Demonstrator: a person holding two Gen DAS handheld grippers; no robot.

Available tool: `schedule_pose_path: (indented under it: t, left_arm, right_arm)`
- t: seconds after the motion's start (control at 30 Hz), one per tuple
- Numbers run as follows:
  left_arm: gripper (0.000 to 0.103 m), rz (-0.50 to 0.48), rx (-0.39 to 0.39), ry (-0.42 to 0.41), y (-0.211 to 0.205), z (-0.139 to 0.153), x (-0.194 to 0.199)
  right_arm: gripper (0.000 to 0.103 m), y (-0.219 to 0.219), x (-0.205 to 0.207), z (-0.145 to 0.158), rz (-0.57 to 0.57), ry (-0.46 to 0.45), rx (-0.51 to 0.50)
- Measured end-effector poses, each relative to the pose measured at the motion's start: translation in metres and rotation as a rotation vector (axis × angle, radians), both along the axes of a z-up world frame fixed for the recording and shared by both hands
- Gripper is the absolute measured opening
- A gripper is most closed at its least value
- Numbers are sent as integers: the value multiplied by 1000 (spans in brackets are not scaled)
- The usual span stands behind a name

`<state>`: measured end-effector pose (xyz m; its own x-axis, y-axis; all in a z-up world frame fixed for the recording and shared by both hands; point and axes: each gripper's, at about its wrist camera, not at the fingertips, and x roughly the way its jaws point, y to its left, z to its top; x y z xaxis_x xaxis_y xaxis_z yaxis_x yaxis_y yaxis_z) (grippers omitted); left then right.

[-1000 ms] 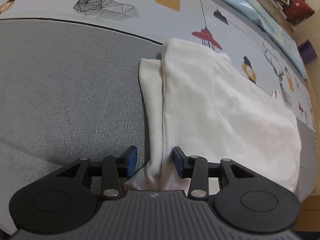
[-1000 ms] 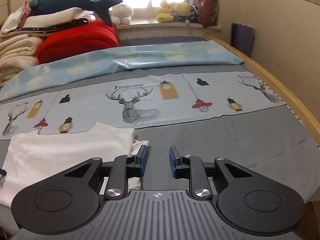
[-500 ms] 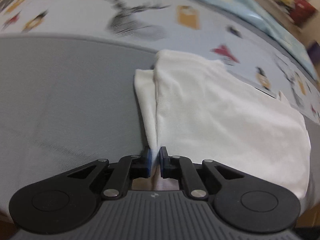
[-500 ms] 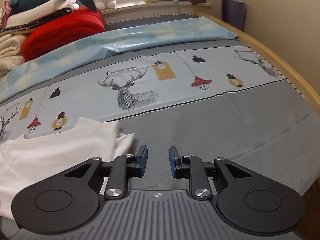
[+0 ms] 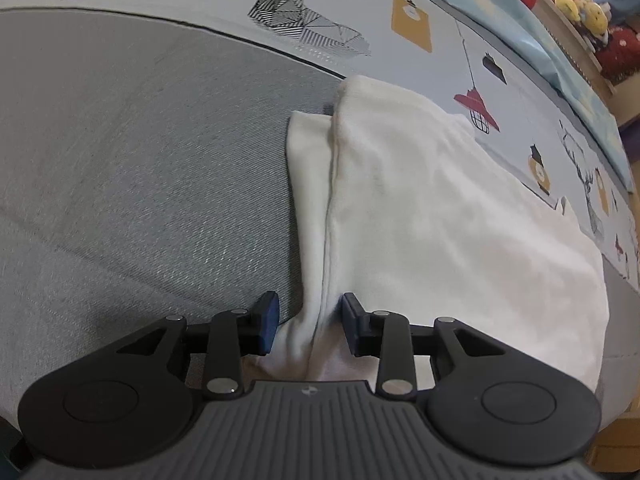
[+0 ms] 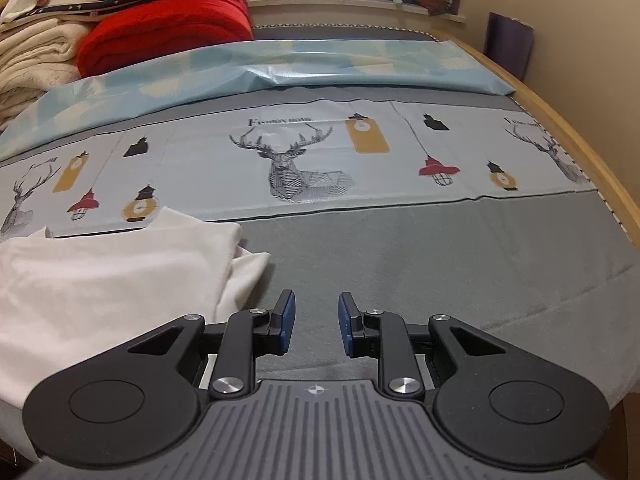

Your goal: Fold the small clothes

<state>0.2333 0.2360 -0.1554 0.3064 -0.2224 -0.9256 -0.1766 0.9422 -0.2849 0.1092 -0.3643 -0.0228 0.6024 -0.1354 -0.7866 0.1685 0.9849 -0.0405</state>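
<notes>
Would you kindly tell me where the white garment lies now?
The white garment lies on the grey bedspread, its near edge between the left gripper's open jaws.

The bed point(image 6: 420, 264) carries everything, spread with a grey sheet point(image 5: 140, 168) that fills the lower half of both views. Across the middle runs a pale printed band point(image 6: 320, 160) with deer, lanterns and yellow tags. Beyond it, in the upper part of the right wrist view, lies a light blue patterned cloth point(image 6: 280, 64). A white folded garment point(image 5: 432, 220) lies flat on the grey sheet, its far edge overlapping the printed band; it sits lower left in the right wrist view point(image 6: 100, 276). At upper left, a red blanket point(image 6: 168, 36) and stacked cream bedding point(image 6: 32, 64) rest on the bed. A wooden frame point(image 6: 592, 160) edges the right side.
</notes>
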Motion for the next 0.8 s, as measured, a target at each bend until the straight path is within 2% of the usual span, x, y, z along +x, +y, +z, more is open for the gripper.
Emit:
schedule_pose_path:
  t: [0.17, 0.33, 0.53, 0.67, 0.8]
  left_arm:
    - [34, -13, 19, -8, -5, 0, 0]
    - [14, -53, 31, -21, -12, 2, -2]
    - [10, -79, 69, -50, -22, 20, -6]
    - [10, -113, 36, -117, -35, 47, -14]
    - [9, -173, 9, -191, -66, 74, -20]
  right_arm:
    - [25, -12, -2, -4, -25, 9, 2]
    - [25, -13, -3, -4, -20, 7, -2]
    - [25, -11, -4, -7, -18, 3, 11]
    - [25, -13, -2, -12, -16, -2, 32]
    - [25, -11, 1, -22, -5, 1, 55]
